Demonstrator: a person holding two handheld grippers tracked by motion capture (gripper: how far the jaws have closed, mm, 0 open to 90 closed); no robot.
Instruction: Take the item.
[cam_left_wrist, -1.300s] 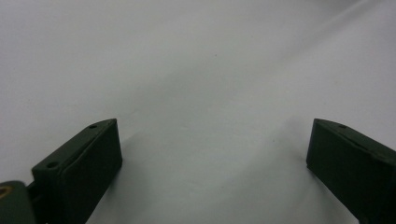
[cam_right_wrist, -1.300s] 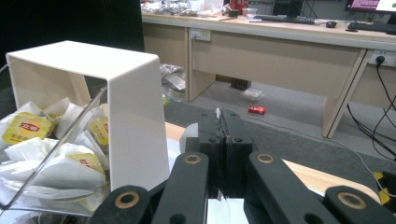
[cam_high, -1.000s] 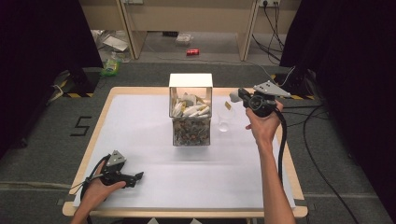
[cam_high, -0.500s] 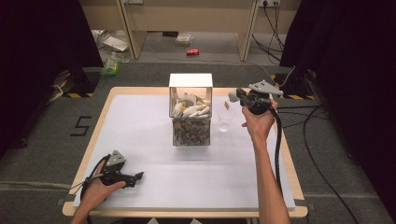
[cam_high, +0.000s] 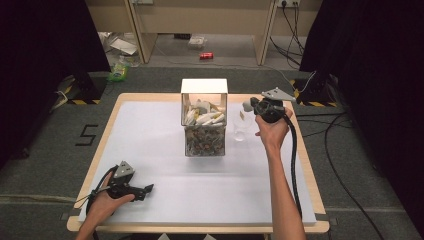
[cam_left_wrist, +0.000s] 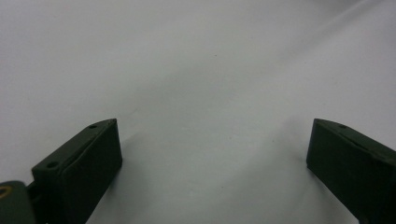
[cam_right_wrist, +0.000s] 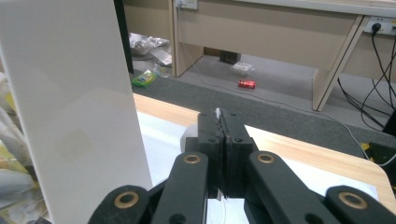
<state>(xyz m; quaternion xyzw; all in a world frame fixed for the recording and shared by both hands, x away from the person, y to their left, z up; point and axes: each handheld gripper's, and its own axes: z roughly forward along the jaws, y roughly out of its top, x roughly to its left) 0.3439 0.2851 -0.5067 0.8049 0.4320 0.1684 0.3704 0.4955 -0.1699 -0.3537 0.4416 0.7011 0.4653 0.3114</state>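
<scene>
Right gripper view | right hand-held gripper (cam_right_wrist: 220, 122) clamped on tea bag (cam_right_wrist: 217, 112) | beside box (cam_right_wrist: 70, 93)

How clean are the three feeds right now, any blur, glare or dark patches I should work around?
High view: evenly lit white table, black curtains at both sides swallow detail, and the clear cup nearly vanishes against the white. Left gripper view: soft, featureless white with the left gripper casting faint shadows. Right gripper view: the box looms washed-out and close; the right gripper and background stay fairly sharp.
</scene>
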